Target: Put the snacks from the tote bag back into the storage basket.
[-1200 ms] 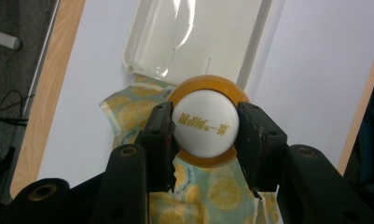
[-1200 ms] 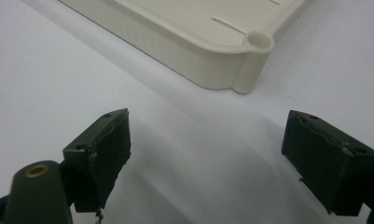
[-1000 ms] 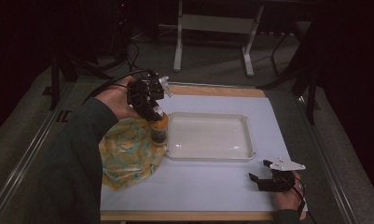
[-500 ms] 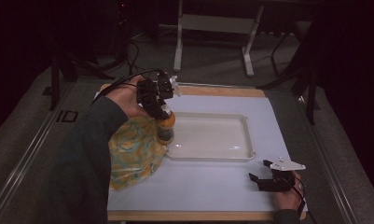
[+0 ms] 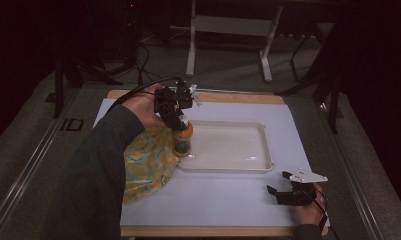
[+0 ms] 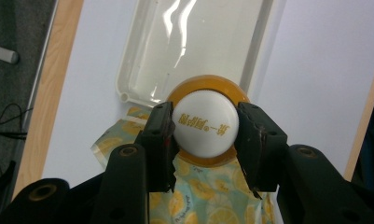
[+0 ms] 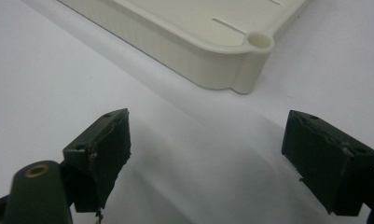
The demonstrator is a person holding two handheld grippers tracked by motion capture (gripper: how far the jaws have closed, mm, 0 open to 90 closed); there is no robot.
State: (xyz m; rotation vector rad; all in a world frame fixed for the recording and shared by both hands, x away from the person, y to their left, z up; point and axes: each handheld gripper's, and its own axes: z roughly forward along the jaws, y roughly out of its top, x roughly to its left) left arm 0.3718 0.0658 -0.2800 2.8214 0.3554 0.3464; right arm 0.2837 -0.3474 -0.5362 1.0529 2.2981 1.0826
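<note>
The left hand-held gripper (image 6: pixel 204 140) has its two black jaws pressed tight on the white cap (image 6: pixel 205 127) of an orange bottle (image 5: pixel 181 137), one jaw on each side of the cap. The cap has gold writing on it. In the high view this left hand-held gripper (image 5: pixel 175 119) is at the top of the bottle and the bottle stands up straight. The bottle is right at the left edge of a white tray (image 5: pixel 258 142), by the tray's near left corner, and I cannot tell if its bottom is touching anything. Just left of the bottle and under it lies a yellow bag with orange slices printed on it (image 5: pixel 148 162). The bag lies on the white tabletop (image 5: pixel 213 195) and touches the left side of the tray. A dark sleeve (image 5: pixel 95 175) comes in from the bottom left up to the hand that holds this tool. The right hand-held gripper (image 5: pixel 283 192) is far from the bottle, low on the tabletop near the right front corner, held by a hand (image 5: pixel 308 210). Its jaws are wide apart with nothing between them. In the right gripper view, the right hand-held gripper (image 7: pixel 205 154) points at a corner of the tray (image 7: pixel 250 60), which is near but not touching.
</note>
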